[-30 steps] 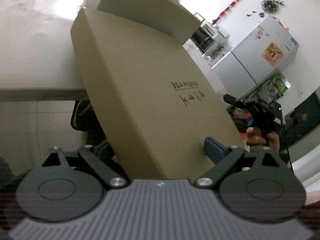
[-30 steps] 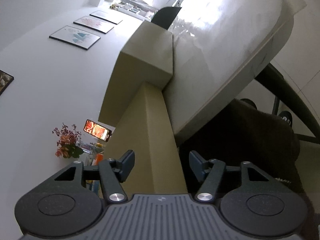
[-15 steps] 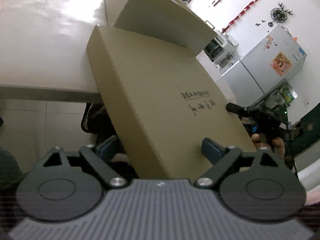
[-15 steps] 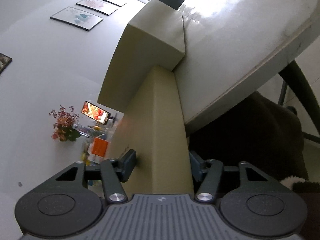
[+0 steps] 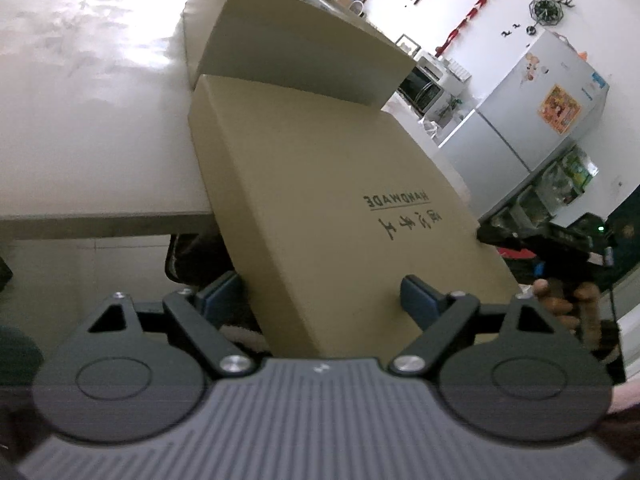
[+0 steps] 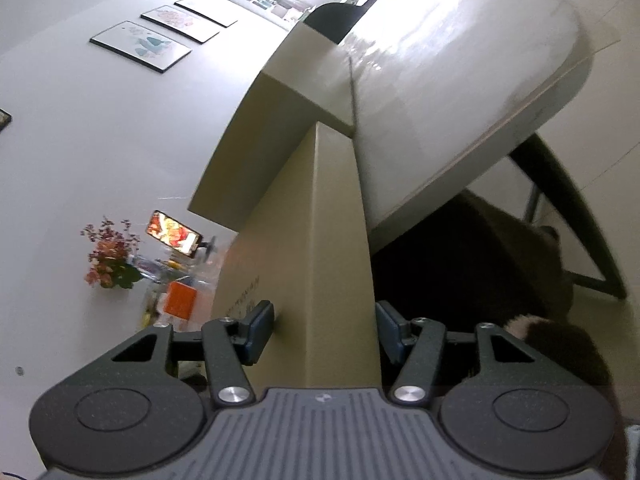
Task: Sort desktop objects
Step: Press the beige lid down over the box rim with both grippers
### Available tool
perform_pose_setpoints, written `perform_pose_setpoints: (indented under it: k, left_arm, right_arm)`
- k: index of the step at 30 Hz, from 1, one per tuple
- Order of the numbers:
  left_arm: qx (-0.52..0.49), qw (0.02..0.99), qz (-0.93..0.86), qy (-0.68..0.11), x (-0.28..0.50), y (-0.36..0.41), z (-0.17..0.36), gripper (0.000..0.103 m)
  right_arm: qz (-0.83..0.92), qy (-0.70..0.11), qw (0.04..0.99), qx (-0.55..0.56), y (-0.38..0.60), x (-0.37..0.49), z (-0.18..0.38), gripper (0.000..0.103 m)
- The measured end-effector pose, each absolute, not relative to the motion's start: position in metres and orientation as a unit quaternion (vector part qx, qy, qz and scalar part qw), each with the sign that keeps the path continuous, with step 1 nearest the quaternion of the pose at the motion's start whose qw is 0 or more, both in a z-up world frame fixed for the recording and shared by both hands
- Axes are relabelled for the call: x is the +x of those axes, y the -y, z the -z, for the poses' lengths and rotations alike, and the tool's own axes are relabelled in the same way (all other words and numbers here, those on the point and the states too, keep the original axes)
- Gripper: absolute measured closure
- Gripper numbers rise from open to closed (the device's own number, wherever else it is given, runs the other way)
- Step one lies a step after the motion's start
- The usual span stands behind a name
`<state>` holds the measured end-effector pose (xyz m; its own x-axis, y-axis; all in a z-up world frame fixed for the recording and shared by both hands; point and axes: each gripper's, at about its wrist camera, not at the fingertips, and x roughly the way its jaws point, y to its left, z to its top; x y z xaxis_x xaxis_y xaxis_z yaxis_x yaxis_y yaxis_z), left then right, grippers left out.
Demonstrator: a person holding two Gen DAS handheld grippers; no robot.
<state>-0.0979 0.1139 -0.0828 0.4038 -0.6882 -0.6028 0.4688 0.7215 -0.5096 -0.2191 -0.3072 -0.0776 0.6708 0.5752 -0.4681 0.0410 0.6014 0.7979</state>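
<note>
The flat cardboard box (image 5: 320, 200) sits further onto the surface (image 5: 88, 120) than a second ago, its far end now right up against the second, taller box (image 5: 304, 52). Two boxes, then, both plain brown. The flat one's long axis runs from the near edge towards twelve o'clock in the left view, with its near end overhanging the surface edge; its printed lid faces up, the lettering reading upside down from here. The left tongs (image 5: 320, 296) straddle the near end, one pad under the box at nine o'clock, one on the lid at three, clamped on it. The right tongs (image 6: 324, 328) grip the box's side edge, pads pressed either side. A hand (image 5: 568, 304) holds those right tongs at three o'clock. Beyond stands one fridge (image 5: 528, 120).
</note>
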Motion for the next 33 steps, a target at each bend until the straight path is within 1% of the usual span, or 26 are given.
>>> perform_pose_setpoints:
  k: [11,20,33]
  left_arm:
    - [-0.136,0.828,0.343,-0.422,-0.096,-0.116,0.086,0.018]
    - [-0.143,0.834,0.334,-0.414,-0.097,-0.122,0.084,0.024]
    - [-0.136,0.845,0.325,-0.402,-0.098,-0.119,0.077,0.032]
  right_arm:
    - [-0.160,-0.363,0.816,0.421,0.313,-0.224,0.083,0.043]
    - [-0.176,-0.357,0.795,0.458,0.317,-0.204,0.097,0.042]
    - [-0.177,-0.355,0.803,0.445,0.308,-0.204,0.087,0.044]
